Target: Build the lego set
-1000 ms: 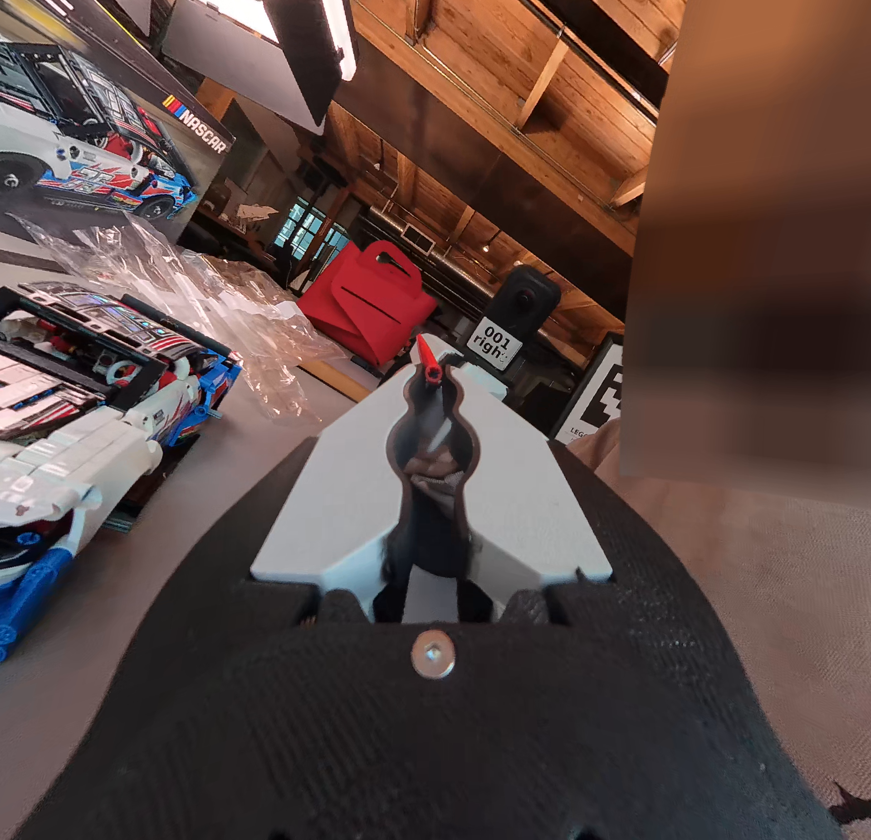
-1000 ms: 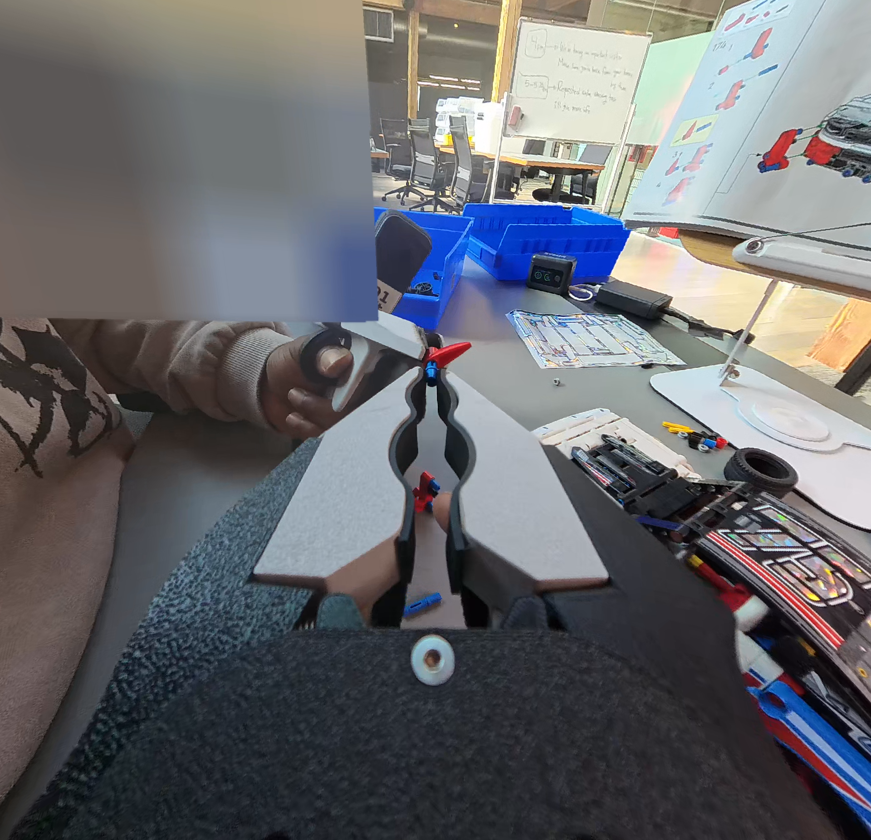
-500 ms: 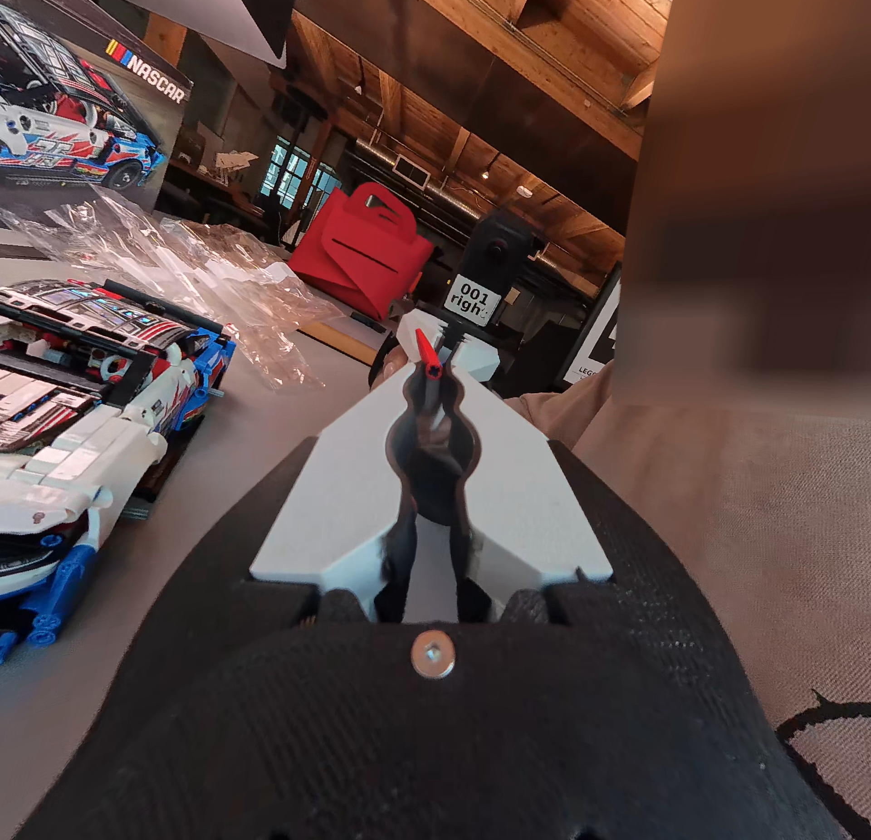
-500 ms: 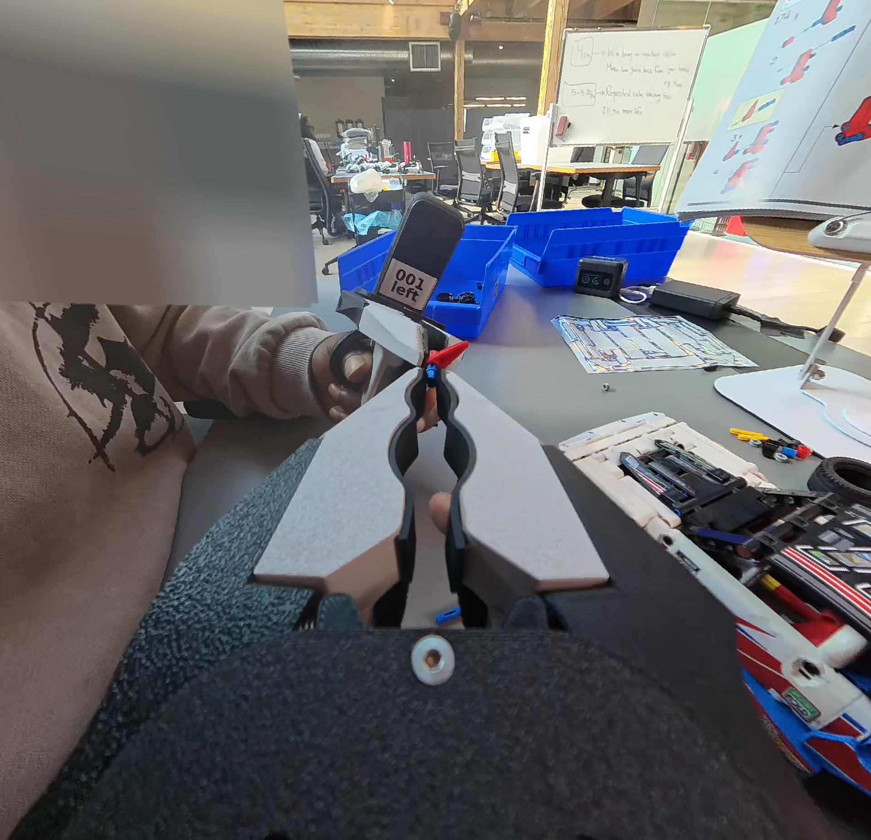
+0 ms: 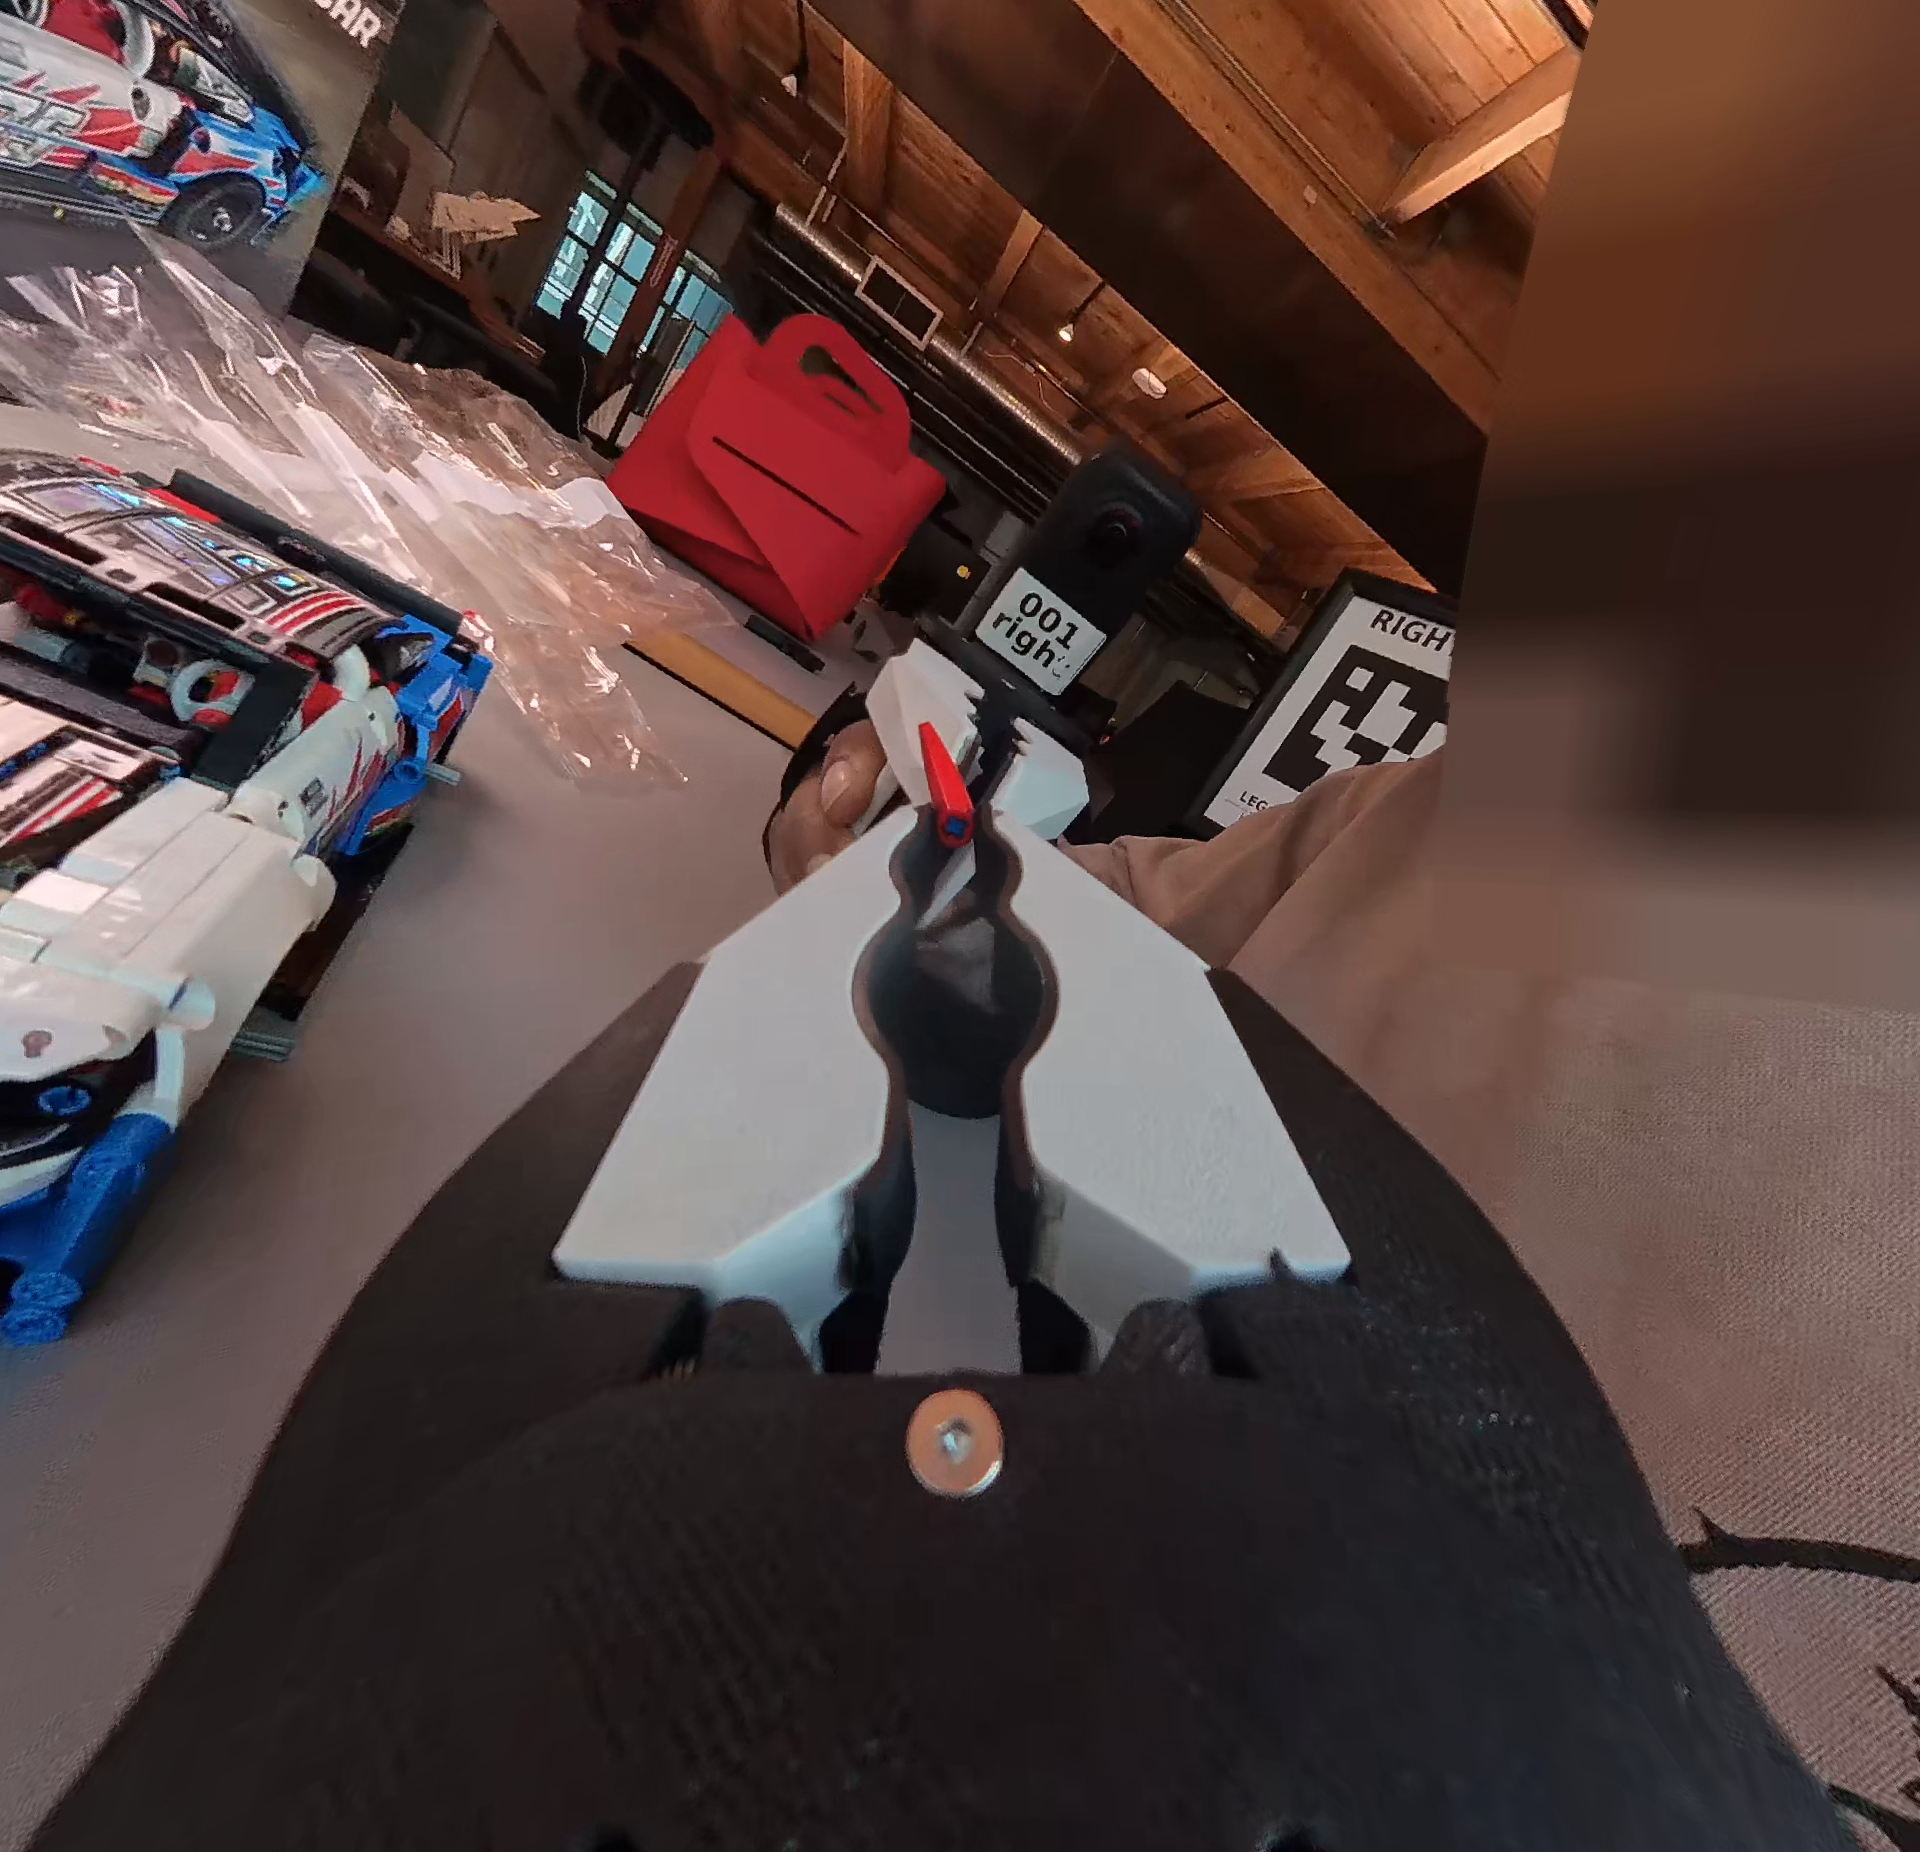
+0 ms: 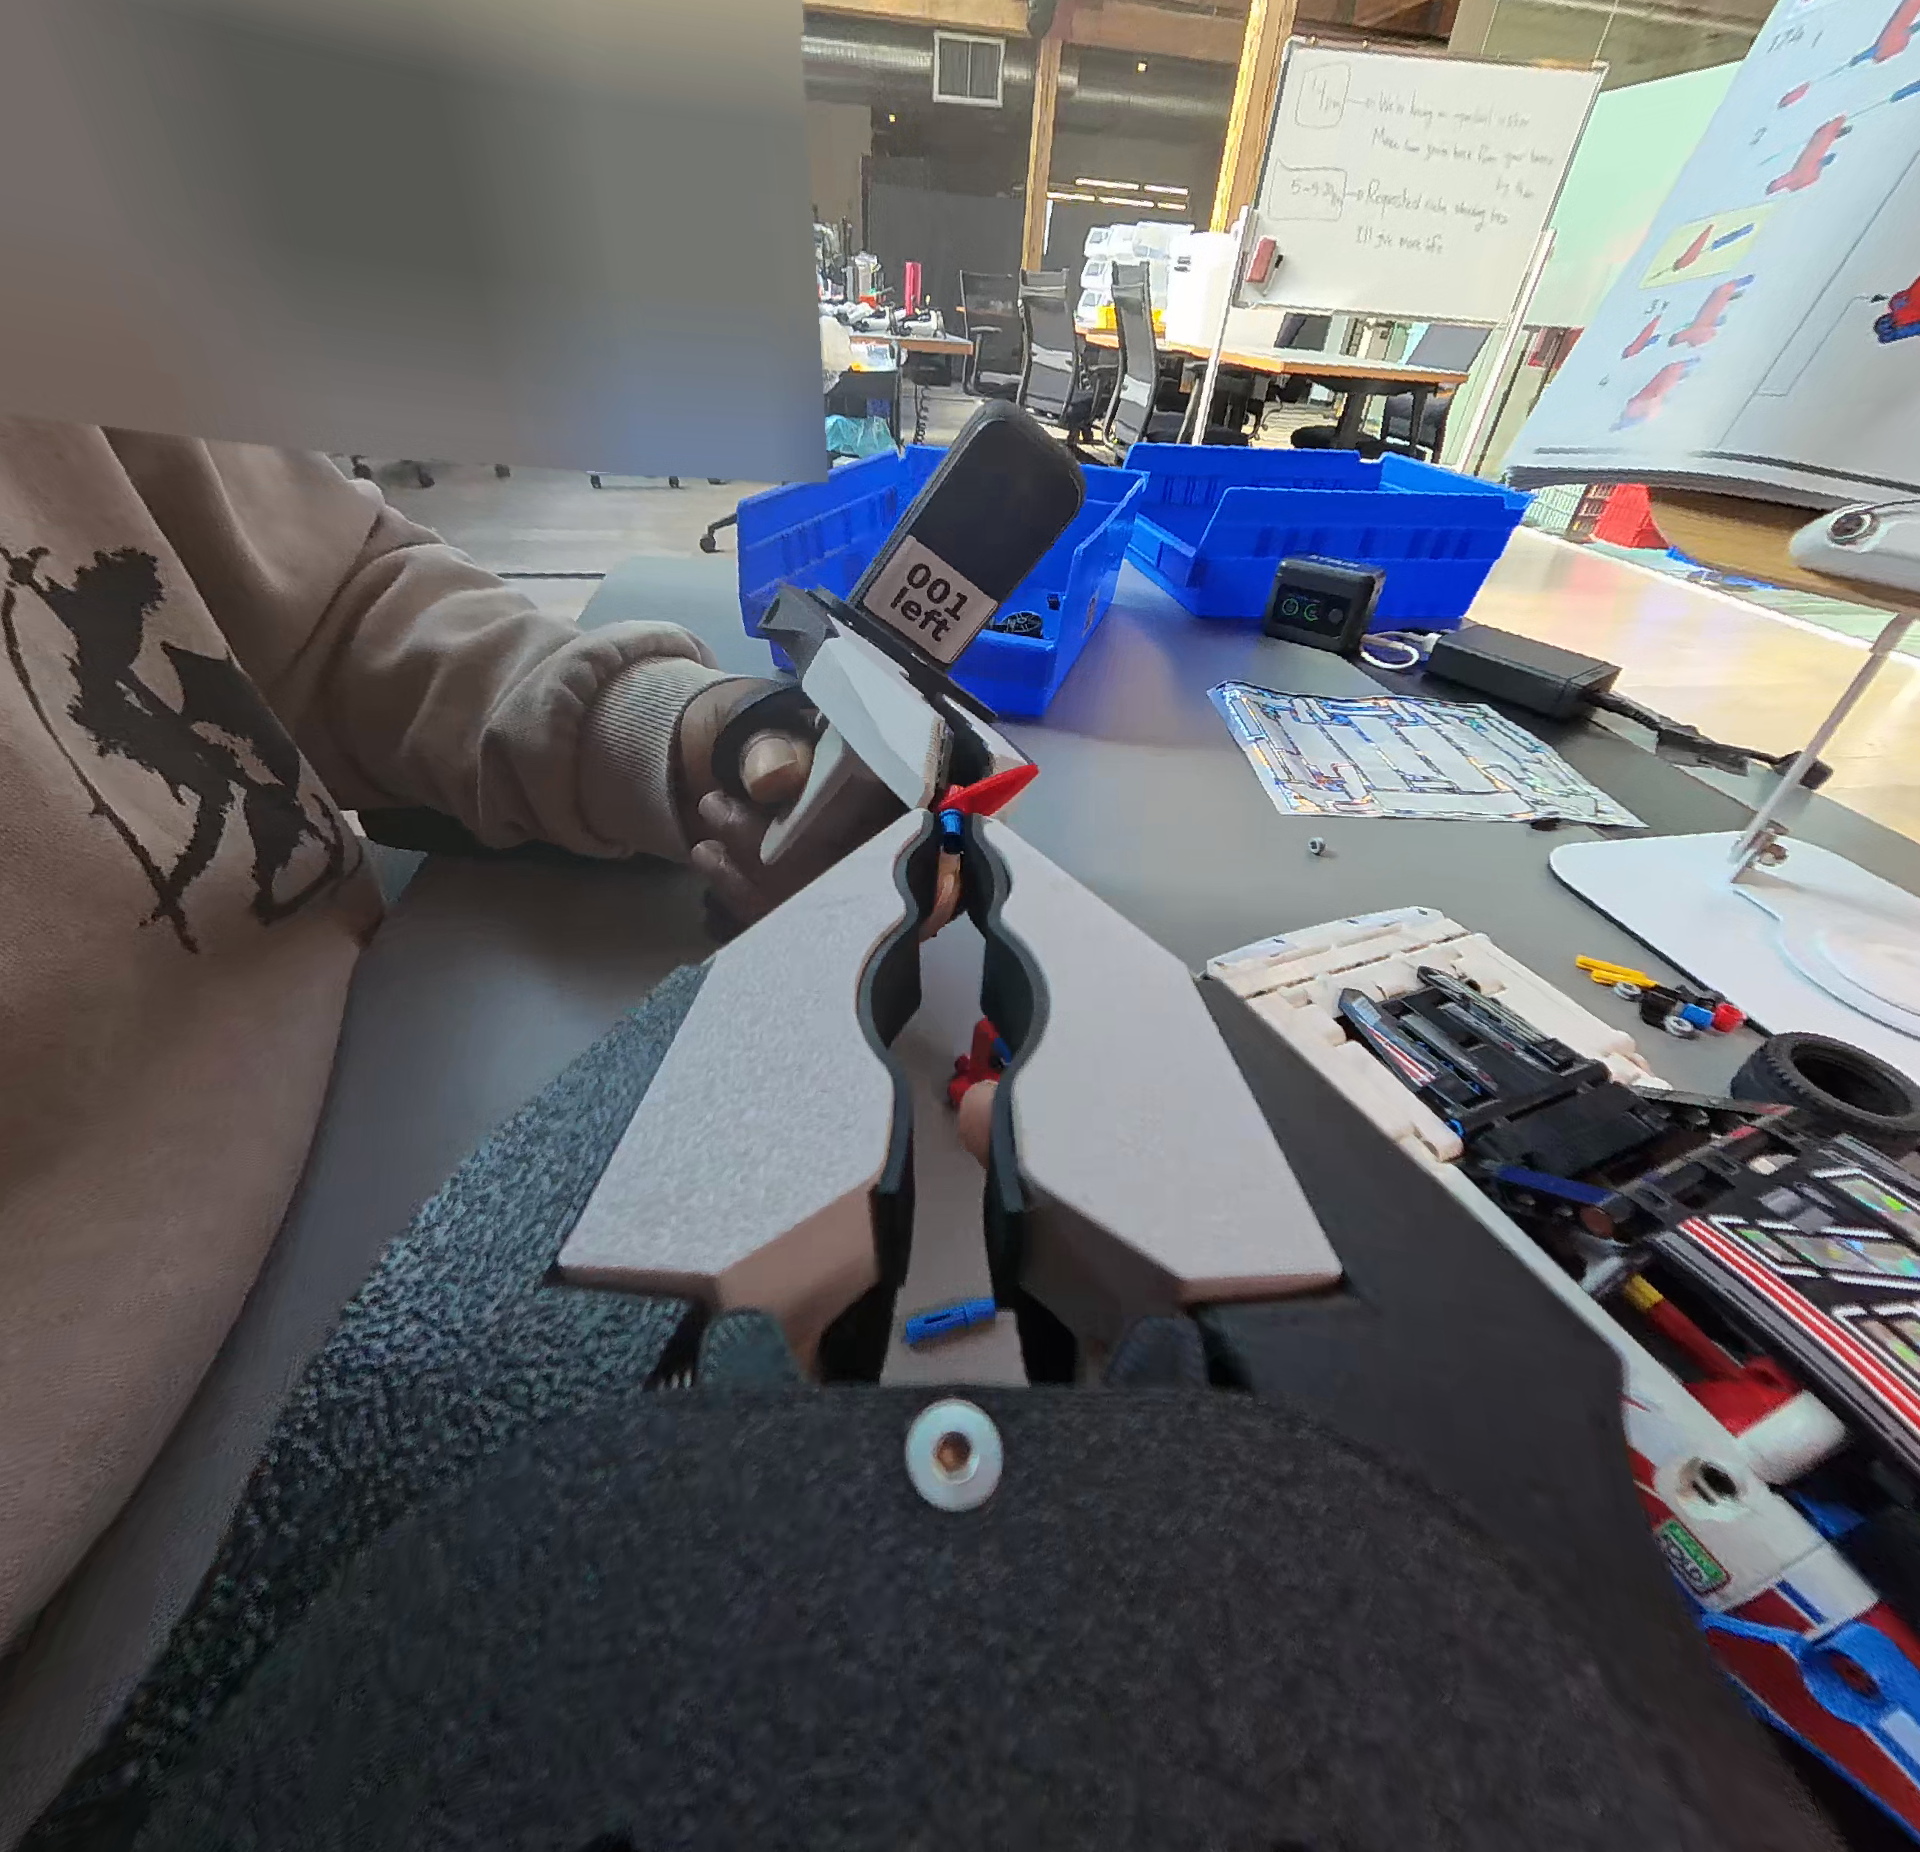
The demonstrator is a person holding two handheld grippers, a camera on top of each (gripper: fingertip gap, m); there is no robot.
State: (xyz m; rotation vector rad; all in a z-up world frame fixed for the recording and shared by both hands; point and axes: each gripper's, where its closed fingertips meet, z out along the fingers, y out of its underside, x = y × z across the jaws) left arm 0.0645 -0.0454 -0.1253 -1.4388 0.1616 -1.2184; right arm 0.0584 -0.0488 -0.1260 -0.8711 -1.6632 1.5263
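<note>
Since the earlier frame both wrist views have tilted and swung, while the meeting of the two tools is unchanged: the left hand-held gripper [image 5: 951, 834] and the right hand-held gripper [image 6: 951, 836] remain tip to tip above the tabletop [image 6: 1143, 815], just beside the half-built lego car [image 5: 156, 826], which lies to their side. Step in hand, as judged: joining a small sub-assembly in mid-air before it goes onto the car. The left tool is clamped on a red pointed piece [image 5: 940, 779]; the right tool is closed on a blue pin [image 6: 948, 834] that touches the red piece's base. Next move, as judged: a straight push along the pin's axis, both grips firm, then release by one tool. More loose pieces [image 6: 1662, 1002] lie beyond the car.
</note>
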